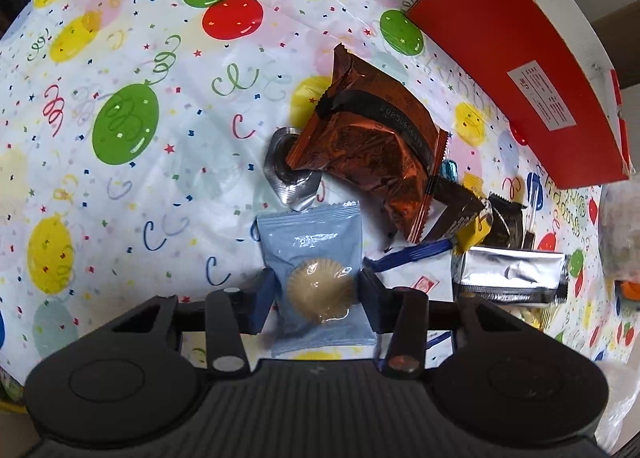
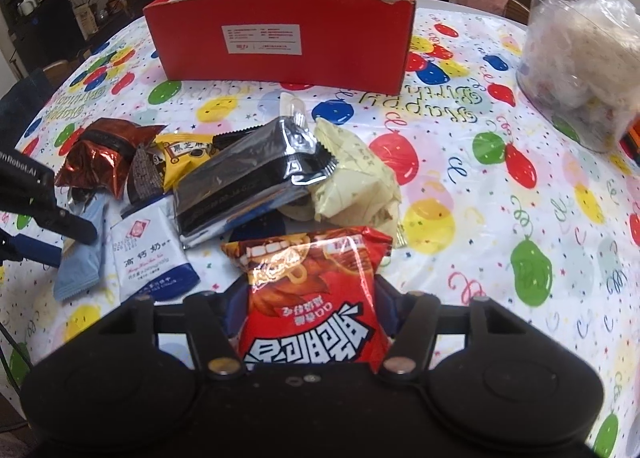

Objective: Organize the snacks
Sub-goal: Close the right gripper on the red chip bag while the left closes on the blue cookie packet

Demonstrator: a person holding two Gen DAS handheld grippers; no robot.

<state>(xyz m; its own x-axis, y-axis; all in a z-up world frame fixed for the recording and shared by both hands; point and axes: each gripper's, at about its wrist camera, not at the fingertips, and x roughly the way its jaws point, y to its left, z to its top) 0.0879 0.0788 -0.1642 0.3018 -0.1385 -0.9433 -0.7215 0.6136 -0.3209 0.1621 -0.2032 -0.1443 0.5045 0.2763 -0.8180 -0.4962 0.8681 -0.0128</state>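
Left wrist view shows the left gripper (image 1: 318, 298) pointing steeply down at the table, its two blue-padded fingers (image 1: 266, 300) set either side of a pale blue sachet (image 1: 312, 258) with a shell-shaped sweet inside; the pads look to be touching the packet's edges, so I'd call it gripped, though lightly. From the right wrist camera, the right gripper (image 2: 308, 298) has closed on a red noodle-snack bag (image 2: 316, 298), the bag bulging up between the fingers and lying at the near edge of the heap. Both packets seem to rest on the balloon-print tablecloth (image 2: 500, 217) rather than hang in the air. The rest of the pile sits just beyond: a copper foil pack (image 1: 368, 145), a black-and-silver wrapper (image 2: 248, 181), a cream packet (image 2: 352, 177) and a white-and-blue milk-tablet packet (image 2: 150, 258). Behind them stands the open red box (image 2: 280, 41), well apart from both hands. To my eye this is the pick-up step, two snacks taken at once. The next move would be to lift each one clear without dragging its neighbours, then carry it over the box's front wall and let go inside.
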